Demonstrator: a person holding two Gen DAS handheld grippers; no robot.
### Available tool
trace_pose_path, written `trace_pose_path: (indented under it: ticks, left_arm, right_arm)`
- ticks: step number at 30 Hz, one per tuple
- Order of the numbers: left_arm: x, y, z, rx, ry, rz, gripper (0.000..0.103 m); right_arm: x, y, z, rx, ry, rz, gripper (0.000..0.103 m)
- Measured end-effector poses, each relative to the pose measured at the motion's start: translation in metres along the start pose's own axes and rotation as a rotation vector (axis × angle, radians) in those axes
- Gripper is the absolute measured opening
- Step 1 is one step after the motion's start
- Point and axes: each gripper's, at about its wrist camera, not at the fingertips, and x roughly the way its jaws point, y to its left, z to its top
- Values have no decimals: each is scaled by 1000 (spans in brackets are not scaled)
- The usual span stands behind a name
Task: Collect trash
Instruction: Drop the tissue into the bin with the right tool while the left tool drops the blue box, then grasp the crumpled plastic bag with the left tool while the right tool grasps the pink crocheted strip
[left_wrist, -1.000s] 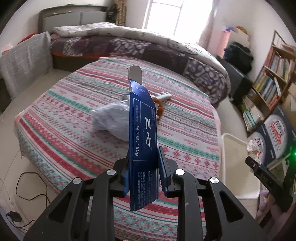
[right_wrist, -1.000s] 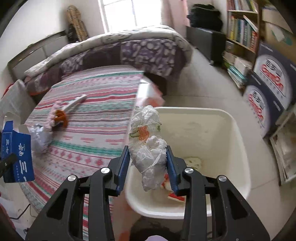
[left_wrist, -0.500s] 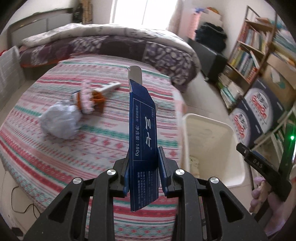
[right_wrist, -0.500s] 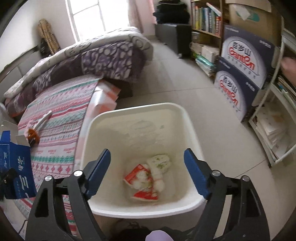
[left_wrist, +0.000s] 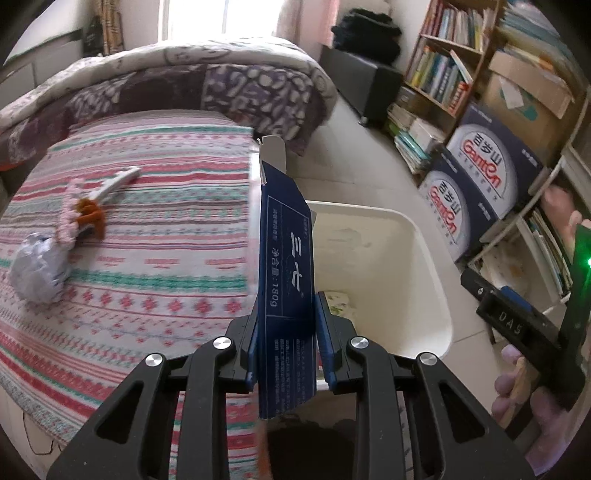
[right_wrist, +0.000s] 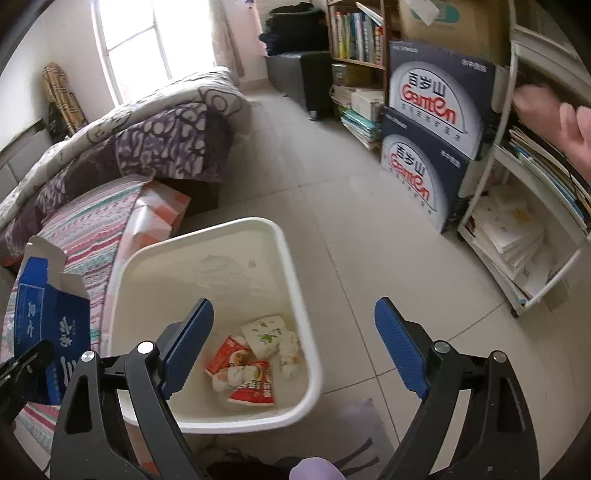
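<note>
Left hand-held gripper (left_wrist: 283, 343) pinches the light, crushable blue carton (left_wrist: 286, 266) by its lower flat sides, while right hand-held gripper (right_wrist: 293, 347) opens empty over the bin (right_wrist: 295, 254).

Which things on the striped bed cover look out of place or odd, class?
A crumpled silvery wad lies on the striped bed cover, with a pink and orange knitted item beside it. Both look like stray litter on a made bed, while the white bin stands alongside.
</note>
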Motion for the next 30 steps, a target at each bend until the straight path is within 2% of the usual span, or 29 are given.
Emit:
trace_pose_path:
  ticks: [4,7,9,10,12,17,21,23,25,30]
  left_arm:
    - [12,-20,7,24,16,-28,29]
    - [21,-32,11,30,34,-56,39]
    - [23,-36,11,24,41,-77,55]
    - [23,-37,11,21,43,-83,57]
    - [23,-37,9,26,46,-81,63]
    - [20,-17,3,24,57,-32,71]
    - [17,24,-4,-15,76,46,75]
    - [14,50,-8,-44,83,110,76]
    - [10,81,-12,-99,90,166,76]
    - [-6,174,-25,-318,78,280,77]
  right_arm:
    - [1,-13,0,16,1,-15,86]
    - [1,-20,0,29,4,-22,86]
    - [1,-22,0,34,4,-23,86]
    - [1,-23,0,35,3,-23,89]
    - [0,-24,0,38,-3,-23,91]
    - [2,-13,-1,20,9,-1,92]
    - [4,3,-6,-4,28,24,94]
    - [5,11,-8,-14,40,37,95]
    - [7,20,-10,-23,53,54,95]
    - [9,46,-16,-77,74,81,95]
